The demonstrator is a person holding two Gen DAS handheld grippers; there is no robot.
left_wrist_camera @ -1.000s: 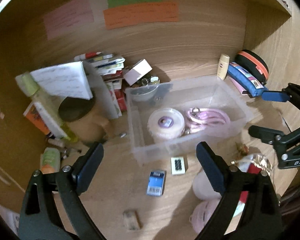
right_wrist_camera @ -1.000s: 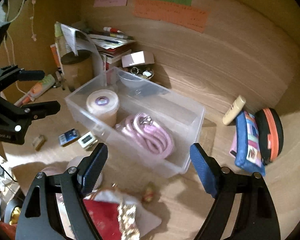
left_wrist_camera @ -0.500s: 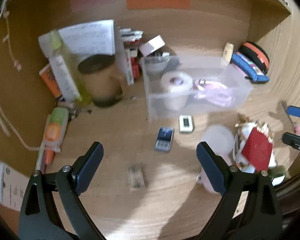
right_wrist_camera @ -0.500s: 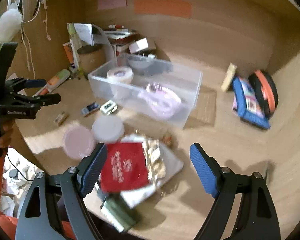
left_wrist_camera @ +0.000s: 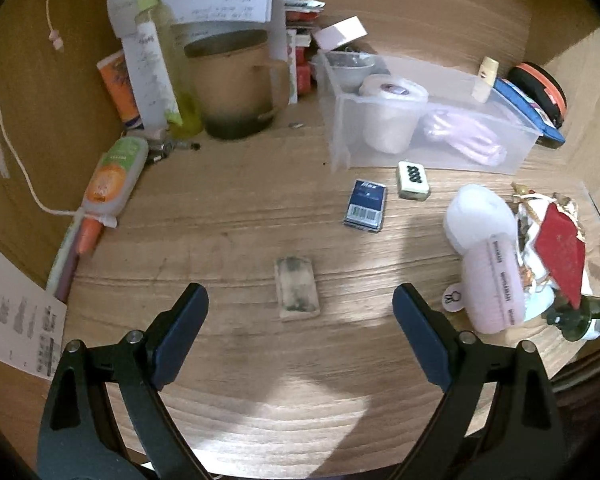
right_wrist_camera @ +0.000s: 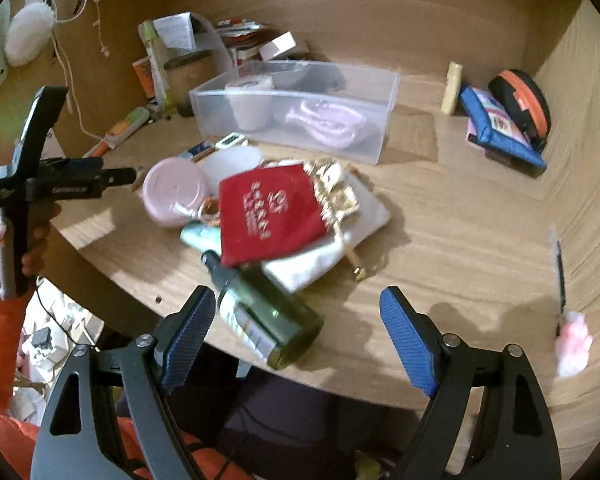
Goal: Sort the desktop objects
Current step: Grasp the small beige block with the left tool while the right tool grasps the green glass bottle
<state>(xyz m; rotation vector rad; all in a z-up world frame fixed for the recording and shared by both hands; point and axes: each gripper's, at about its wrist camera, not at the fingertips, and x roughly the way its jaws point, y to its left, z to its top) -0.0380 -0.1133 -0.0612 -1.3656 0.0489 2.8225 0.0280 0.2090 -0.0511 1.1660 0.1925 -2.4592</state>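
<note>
Precariously, green bottle (right_wrist_camera: 266, 322) overhanging desk edge (right_wrist_camera: 112, 276) —

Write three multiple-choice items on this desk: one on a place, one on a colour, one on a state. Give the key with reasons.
1. Where does the pink coiled cable lie?
A. inside the clear bin
B. on the red pouch
C. beside the brown mug

2. What colour is the pouch with gold lettering?
A. blue
B. red
C. green

3. How does the green glass bottle stand?
A. upright, capped
B. inside the bin
C. on its side at the desk's front edge

Key: 1 A, the cable shows through the bin's wall next to the white tub. 2 B, red cloth under gold characters. 3 C, it lies flat, neck toward the pouch, just ahead of the open right claw.
</note>
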